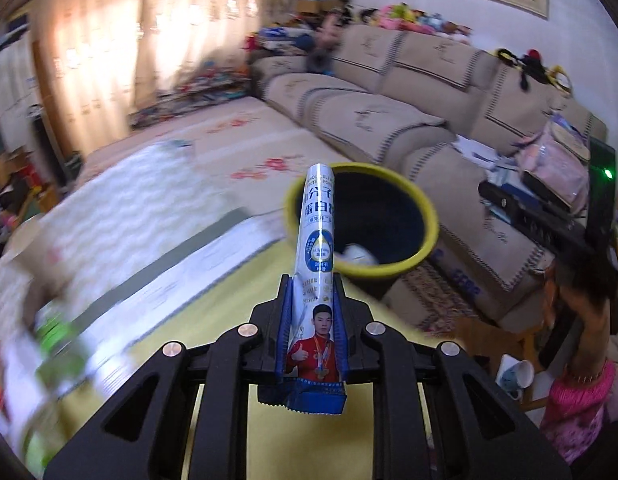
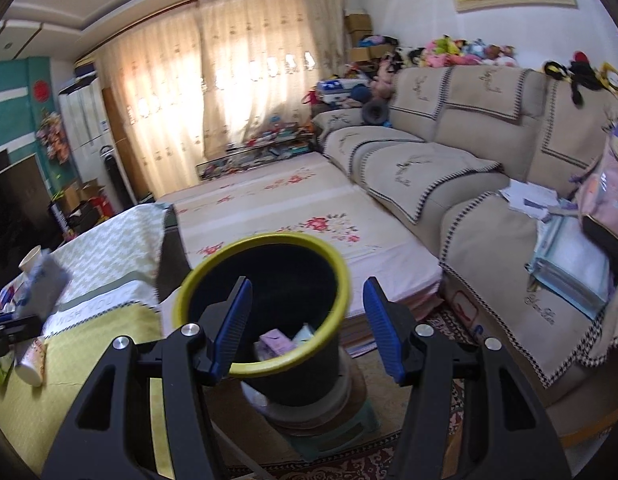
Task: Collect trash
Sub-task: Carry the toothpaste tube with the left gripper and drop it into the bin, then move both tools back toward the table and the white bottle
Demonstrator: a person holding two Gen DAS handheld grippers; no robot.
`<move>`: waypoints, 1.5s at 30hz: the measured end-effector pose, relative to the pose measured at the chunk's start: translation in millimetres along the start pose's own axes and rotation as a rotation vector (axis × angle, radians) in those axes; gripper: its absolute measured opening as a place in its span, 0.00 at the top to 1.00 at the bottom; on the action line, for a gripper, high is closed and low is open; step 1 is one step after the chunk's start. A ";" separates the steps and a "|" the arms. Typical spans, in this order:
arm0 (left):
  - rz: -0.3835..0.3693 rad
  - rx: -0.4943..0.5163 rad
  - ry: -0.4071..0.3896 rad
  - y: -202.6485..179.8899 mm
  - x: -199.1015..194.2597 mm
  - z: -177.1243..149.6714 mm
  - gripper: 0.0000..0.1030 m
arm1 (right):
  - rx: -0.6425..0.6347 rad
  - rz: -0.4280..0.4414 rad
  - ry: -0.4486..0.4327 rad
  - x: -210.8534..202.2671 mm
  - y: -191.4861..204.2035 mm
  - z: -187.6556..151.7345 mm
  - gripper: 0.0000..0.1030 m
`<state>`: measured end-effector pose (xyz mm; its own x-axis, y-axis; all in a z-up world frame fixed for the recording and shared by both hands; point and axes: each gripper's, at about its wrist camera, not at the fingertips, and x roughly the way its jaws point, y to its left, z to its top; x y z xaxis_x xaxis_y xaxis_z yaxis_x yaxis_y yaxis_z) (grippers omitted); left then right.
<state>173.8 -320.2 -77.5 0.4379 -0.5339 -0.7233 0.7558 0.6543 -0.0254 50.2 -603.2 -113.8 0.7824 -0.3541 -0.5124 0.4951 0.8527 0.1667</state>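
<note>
The left hand-held gripper (image 1: 313,312) holds a light, soft, easily crushed foil sachet (image 1: 316,240) by its lower half, near the bin (image 1: 425,236) beyond the worktop (image 1: 229,404) edge. The right hand-held gripper (image 2: 307,324) stands half open, empty.

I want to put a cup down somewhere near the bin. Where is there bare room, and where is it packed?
Free: the yellow-green tabletop between the bin and the fallen paper cup, and the two sofa seats nearest the curtain. Crowded: the sofa end with the stacked papers, the sofa back piled with plush toys, and the low shelf under the curtain.
</note>
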 end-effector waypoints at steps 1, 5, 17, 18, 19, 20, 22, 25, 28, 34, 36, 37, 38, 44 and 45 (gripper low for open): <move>-0.024 0.007 0.007 -8.2 14.4 10.2 0.82 | 0.010 -0.008 0.000 0.7 -6.2 -0.4 0.47; -0.059 0.029 0.023 -33.7 66.0 42.3 0.82 | 0.037 -0.029 0.006 4.3 -25.5 -1.9 0.47; -0.012 0.058 0.077 -74.2 183.5 99.2 0.45 | 0.087 -0.061 0.039 20.6 -54.4 -11.0 0.43; 0.001 0.050 0.066 -73.2 187.8 101.4 0.32 | 0.087 -0.062 0.040 21.5 -56.4 -11.1 0.43; 0.013 0.042 0.051 -71.4 188.0 102.1 0.32 | 0.088 -0.062 0.040 21.3 -56.9 -11.1 0.43; 0.018 0.033 0.044 -68.3 188.0 103.0 0.32 | 0.088 -0.061 0.039 21.2 -56.9 -11.0 0.43; 0.014 0.014 0.036 -60.9 179.8 100.7 0.32 | 0.084 -0.057 0.039 20.4 -55.2 -10.1 0.43; 0.025 0.002 -0.008 -51.5 150.3 91.4 0.30 | 0.072 -0.041 0.039 19.2 -46.8 -10.2 0.43; 0.049 -0.002 -0.082 -43.4 107.0 77.5 0.21 | 0.052 -0.022 0.039 18.3 -37.3 -9.2 0.42; 0.103 -0.055 -0.177 -11.6 13.1 38.3 0.08 | 0.000 0.018 0.041 16.3 -12.3 -6.8 0.41; 0.141 -0.088 -0.198 3.4 -15.4 21.6 0.06 | -0.021 0.035 0.040 14.2 -0.9 -6.8 0.40; 0.159 -0.101 -0.208 9.7 -27.3 14.7 0.05 | -0.034 0.045 0.041 13.4 6.4 -7.1 0.40; 0.183 -0.114 -0.218 16.6 -39.3 6.1 0.05 | -0.043 0.052 0.042 12.4 11.3 -7.0 0.40; 0.346 -0.187 -0.256 54.1 -101.6 -53.1 0.05 | -0.123 0.107 0.050 2.9 54.5 -10.9 0.38; 0.356 -0.206 -0.260 59.6 -109.6 -61.4 0.05 | -0.137 0.118 0.051 1.5 62.3 -11.3 0.38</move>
<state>141.0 -189.7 -42.2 0.7787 -0.3566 -0.5163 0.4364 0.8990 0.0374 78.0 -546.3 -113.7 0.8099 -0.2319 -0.5388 0.3423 0.9328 0.1131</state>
